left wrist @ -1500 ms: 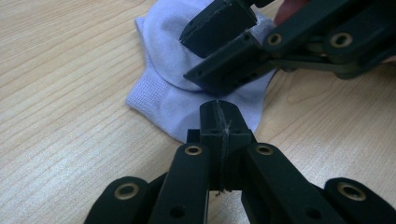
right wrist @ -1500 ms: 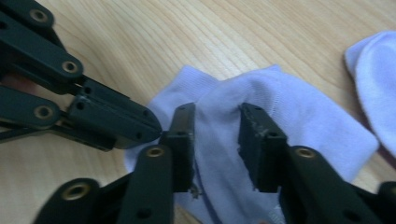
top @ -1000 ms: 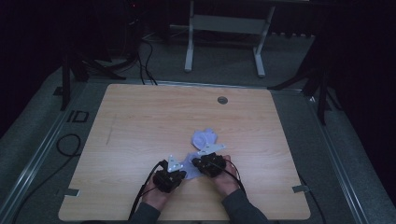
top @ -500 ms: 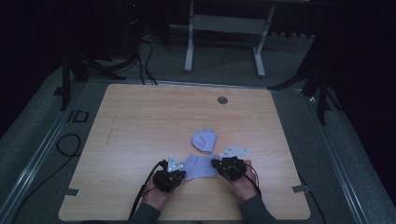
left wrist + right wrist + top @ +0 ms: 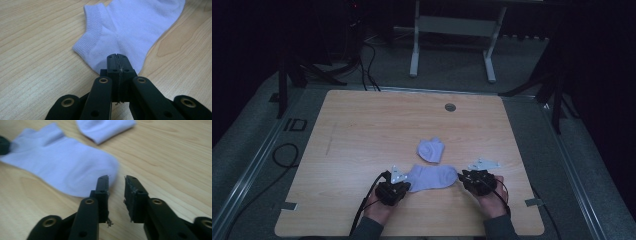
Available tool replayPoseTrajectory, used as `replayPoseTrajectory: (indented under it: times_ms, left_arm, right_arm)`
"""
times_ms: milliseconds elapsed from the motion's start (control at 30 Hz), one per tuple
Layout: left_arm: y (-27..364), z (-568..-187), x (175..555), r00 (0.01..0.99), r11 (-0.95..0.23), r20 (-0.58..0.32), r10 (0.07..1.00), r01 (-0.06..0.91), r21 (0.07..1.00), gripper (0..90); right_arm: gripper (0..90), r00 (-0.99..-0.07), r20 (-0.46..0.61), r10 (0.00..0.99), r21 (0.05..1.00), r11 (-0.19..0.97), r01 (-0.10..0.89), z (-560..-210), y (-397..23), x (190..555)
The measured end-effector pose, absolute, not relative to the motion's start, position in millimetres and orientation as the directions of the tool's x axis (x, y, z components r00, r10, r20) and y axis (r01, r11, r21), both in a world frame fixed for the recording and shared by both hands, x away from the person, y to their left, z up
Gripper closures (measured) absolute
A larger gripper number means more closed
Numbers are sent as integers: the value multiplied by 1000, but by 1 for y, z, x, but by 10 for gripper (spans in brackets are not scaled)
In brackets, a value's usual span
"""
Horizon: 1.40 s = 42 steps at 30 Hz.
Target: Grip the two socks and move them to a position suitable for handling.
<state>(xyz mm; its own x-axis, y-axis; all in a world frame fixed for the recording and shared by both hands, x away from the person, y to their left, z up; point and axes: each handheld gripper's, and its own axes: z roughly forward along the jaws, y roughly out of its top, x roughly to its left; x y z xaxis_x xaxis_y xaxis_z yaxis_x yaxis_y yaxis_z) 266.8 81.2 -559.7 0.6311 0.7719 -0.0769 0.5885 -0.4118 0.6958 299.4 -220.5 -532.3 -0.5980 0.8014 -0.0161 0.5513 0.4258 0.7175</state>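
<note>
A pale lavender sock (image 5: 432, 177) lies stretched out flat near the table's front edge, between my two grippers. My left gripper (image 5: 407, 184) is shut on the sock's heel edge (image 5: 125, 37), with its jaws (image 5: 117, 60) pressed together on the fabric. My right gripper (image 5: 463, 177) is at the sock's toe end. Its jaws have just been opening, and the right gripper (image 5: 117, 183) now stands open with nothing between the fingers. The toe (image 5: 62, 167) lies just left of them. A second, folded lavender sock (image 5: 431, 150) sits a little farther back.
The wooden table (image 5: 362, 130) has a round grommet (image 5: 450, 107) near its far edge. A grey metal frame (image 5: 452, 25) stands on the floor beyond. Cables trail from both grippers toward the front edge.
My right hand moved right, pulling the sock out flat away from the folded one, then its jaws parted and released the toe. The left gripper stayed put, shut on the sock.
</note>
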Motion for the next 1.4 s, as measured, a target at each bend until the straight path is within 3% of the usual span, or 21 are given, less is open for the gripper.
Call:
replayPoseTrajectory:
  times_ms: [300, 767, 1400]
  left_arm:
    - [85, -559, 271, 640, -406, -106, 761, 598, 691, 888]
    - [89, -558, 273, 664, -438, -94, 742, 587, 681, 842]
    - [88, -557, 273, 668, -445, -87, 739, 580, 682, 816]
  right_arm:
    - [642, -614, -31, 788, 733, 436, 522, -523, -210, 308]
    - [663, -707, -89, 701, 723, 534, 438, -513, -136, 350]
    - [643, -741, -72, 668, 691, 569, 446, -512, -91, 383]
